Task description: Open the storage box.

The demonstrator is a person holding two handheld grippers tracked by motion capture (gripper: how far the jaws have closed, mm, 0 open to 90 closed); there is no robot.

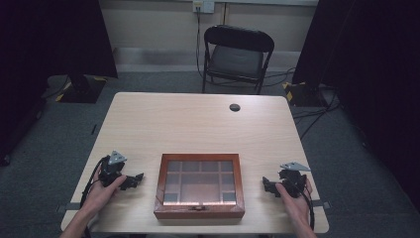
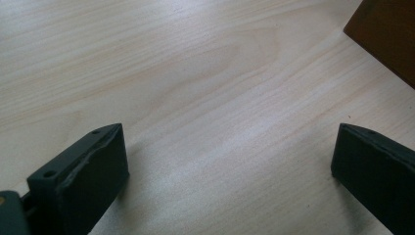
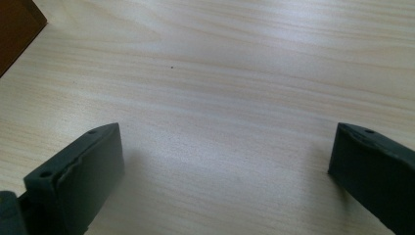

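The wooden box [image 1: 199,186] sits closed at the near edge of the table [image 1: 198,124], between my two grippers and well apart from each. Its lid is a glass pane over a grid of compartments; I cannot tell what lies in them. A small metal clasp shows on the front wall.

My left gripper [image 1: 134,179] rests on the table to the box's left, jaws pointing toward it. The jaws are spread wide with nothing between them but bare wood grain. In the left gripper view [image 2: 230,147], a brown corner of the box [image 2: 386,39] stands ahead of the jaws, off beyond the right one.

My right gripper [image 1: 267,184] rests on the table to the box's right, also aimed at it. Its jaws are likewise spread wide and empty. In the right gripper view [image 3: 225,147], the box corner [image 3: 17,29] lies ahead, beyond the left jaw.

A black folding chair [image 1: 236,57] stands past the table's far edge.
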